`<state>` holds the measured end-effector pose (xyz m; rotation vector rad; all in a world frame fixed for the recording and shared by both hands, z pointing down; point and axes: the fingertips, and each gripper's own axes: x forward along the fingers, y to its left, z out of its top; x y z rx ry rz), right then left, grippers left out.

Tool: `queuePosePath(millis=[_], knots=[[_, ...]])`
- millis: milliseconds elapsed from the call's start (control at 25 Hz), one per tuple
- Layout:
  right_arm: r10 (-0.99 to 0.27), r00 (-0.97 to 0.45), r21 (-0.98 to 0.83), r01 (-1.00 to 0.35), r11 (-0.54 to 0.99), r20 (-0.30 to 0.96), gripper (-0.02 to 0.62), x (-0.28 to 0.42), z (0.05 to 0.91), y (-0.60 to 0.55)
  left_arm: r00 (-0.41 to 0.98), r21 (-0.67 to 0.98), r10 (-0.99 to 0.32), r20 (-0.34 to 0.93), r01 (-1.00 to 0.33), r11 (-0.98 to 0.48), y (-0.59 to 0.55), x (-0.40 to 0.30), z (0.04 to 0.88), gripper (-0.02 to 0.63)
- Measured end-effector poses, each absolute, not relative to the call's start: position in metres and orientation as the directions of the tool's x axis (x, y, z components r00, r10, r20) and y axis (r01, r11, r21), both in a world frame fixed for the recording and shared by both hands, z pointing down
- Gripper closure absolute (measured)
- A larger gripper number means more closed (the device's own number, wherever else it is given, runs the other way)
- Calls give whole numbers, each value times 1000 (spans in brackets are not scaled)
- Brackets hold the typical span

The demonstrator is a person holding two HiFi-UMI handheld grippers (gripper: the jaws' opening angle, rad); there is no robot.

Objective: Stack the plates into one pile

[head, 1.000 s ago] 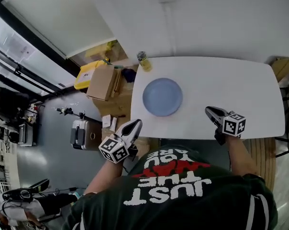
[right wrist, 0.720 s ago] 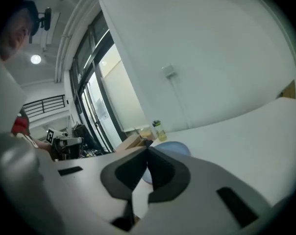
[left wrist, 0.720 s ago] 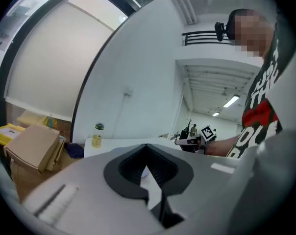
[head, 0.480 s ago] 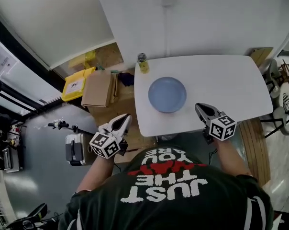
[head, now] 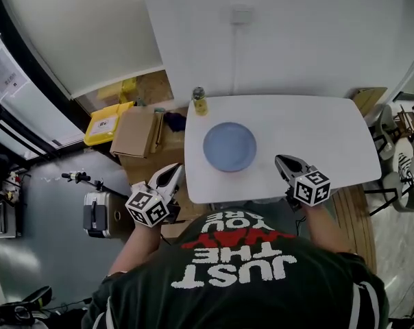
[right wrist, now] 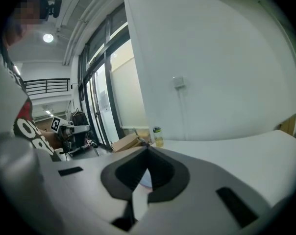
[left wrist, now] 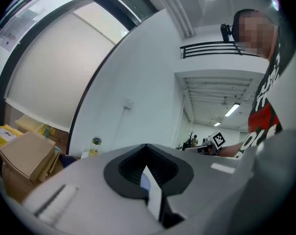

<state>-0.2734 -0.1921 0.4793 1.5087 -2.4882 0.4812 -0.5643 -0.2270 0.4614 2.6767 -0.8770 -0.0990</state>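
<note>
A single blue plate (head: 229, 147), or a neat pile of plates seen from above, lies on the white table (head: 330, 136) left of the middle. My left gripper (head: 173, 171) hangs off the table's left front corner, shut and empty. My right gripper (head: 281, 161) hovers over the table's front edge, right of the plate, shut with nothing between its jaws. In the left gripper view, the shut gripper (left wrist: 147, 146) points across the table. In the right gripper view, a sliver of the plate (right wrist: 146, 178) shows past the shut gripper (right wrist: 148, 148).
A yellow-filled bottle (head: 199, 101) stands at the table's far left corner. On the floor to the left lie cardboard boxes (head: 135, 132), a yellow bin (head: 105, 122) and a grey case (head: 97, 213). Chairs (head: 399, 156) stand off the table's right end. A white wall runs behind the table.
The head view has shifted. My left gripper has drifted left, off the table's corner, and the right one has drawn slightly toward the plate. The plate has not moved.
</note>
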Motion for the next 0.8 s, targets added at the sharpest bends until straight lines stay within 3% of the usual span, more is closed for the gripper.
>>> queuePosePath(millis=[800], knots=[[-809, -477, -182, -879, 441, 343, 589, -279, 488, -189, 811, 344, -584, 35, -559, -754, -218, -564, 469, 598]])
